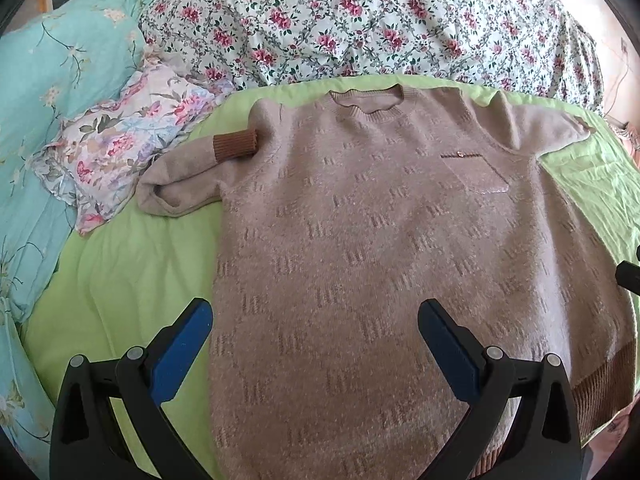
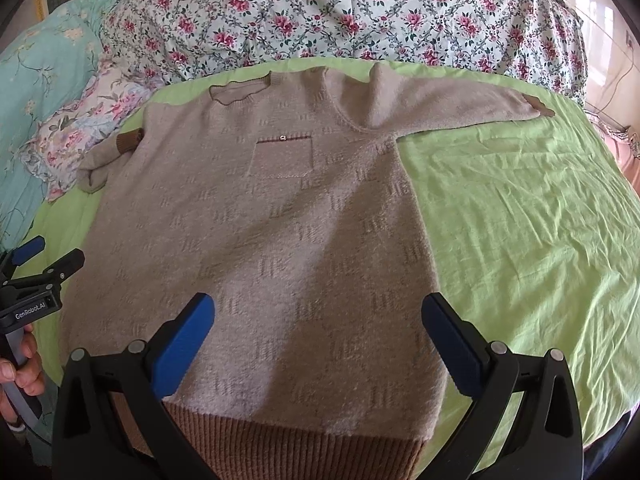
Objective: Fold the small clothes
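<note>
A beige knitted sweater (image 1: 380, 248) lies face up and flat on a green sheet (image 1: 132, 272). It has a chest pocket (image 2: 284, 158) and a brown ribbed hem (image 2: 288, 452). Its left sleeve (image 1: 188, 176) is folded back, with the brown cuff (image 1: 234, 144) by the shoulder. Its right sleeve (image 2: 460, 108) stretches out to the right. My left gripper (image 1: 316, 336) is open and empty above the sweater's lower left part. My right gripper (image 2: 318, 332) is open and empty above the lower body near the hem. The left gripper also shows in the right wrist view (image 2: 44, 256).
A floral quilt (image 1: 360, 20) is heaped behind the sweater. A turquoise quilt (image 1: 52, 80) and a small flowered pillow (image 1: 120, 144) lie at the left. Bare green sheet (image 2: 520, 220) spreads to the right of the sweater.
</note>
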A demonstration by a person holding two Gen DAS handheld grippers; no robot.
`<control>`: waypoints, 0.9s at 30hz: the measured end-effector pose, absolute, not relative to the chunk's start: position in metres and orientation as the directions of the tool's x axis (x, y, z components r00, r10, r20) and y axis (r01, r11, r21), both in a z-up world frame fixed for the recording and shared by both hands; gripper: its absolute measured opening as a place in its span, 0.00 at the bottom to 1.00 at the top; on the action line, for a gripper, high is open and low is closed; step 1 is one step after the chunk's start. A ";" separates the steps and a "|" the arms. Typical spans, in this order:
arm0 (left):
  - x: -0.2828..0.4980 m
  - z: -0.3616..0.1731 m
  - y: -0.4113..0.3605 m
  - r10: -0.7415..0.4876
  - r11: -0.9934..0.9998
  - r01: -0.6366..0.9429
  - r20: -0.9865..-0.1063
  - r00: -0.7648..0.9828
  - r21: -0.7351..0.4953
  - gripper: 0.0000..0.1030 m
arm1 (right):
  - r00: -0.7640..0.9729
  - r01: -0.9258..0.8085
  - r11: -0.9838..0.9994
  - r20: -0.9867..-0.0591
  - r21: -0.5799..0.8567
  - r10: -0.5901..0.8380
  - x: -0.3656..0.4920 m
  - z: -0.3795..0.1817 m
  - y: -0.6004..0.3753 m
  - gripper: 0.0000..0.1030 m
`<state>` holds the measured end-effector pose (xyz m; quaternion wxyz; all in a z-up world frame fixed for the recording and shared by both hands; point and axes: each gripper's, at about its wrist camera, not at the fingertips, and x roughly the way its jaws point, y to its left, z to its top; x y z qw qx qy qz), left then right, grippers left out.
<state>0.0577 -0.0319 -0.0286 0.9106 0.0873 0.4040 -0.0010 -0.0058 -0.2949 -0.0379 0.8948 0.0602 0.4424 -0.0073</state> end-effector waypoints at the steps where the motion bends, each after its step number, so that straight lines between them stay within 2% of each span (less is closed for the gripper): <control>1: 0.060 -0.029 -0.032 0.070 0.985 0.070 -0.736 0.673 0.158 1.00 | 0.609 0.069 0.992 -0.792 0.104 0.041 -0.004 -0.038 -0.297 1.00; 12: 0.093 -0.035 -0.033 0.054 0.989 0.074 -0.770 0.636 0.131 1.00 | 0.629 0.135 0.983 -0.777 0.125 0.013 0.025 -0.040 -0.348 1.00; 24: 0.129 -0.031 -0.022 0.029 0.998 0.017 -0.718 0.696 0.057 1.00 | 0.677 0.319 0.918 -0.735 0.237 -0.045 0.080 -0.037 -0.468 1.00; 27: 0.139 -0.035 -0.028 0.044 0.995 0.034 -0.723 0.689 0.094 1.00 | 0.680 0.368 0.891 -0.731 0.267 -0.062 0.093 -0.041 -0.496 0.99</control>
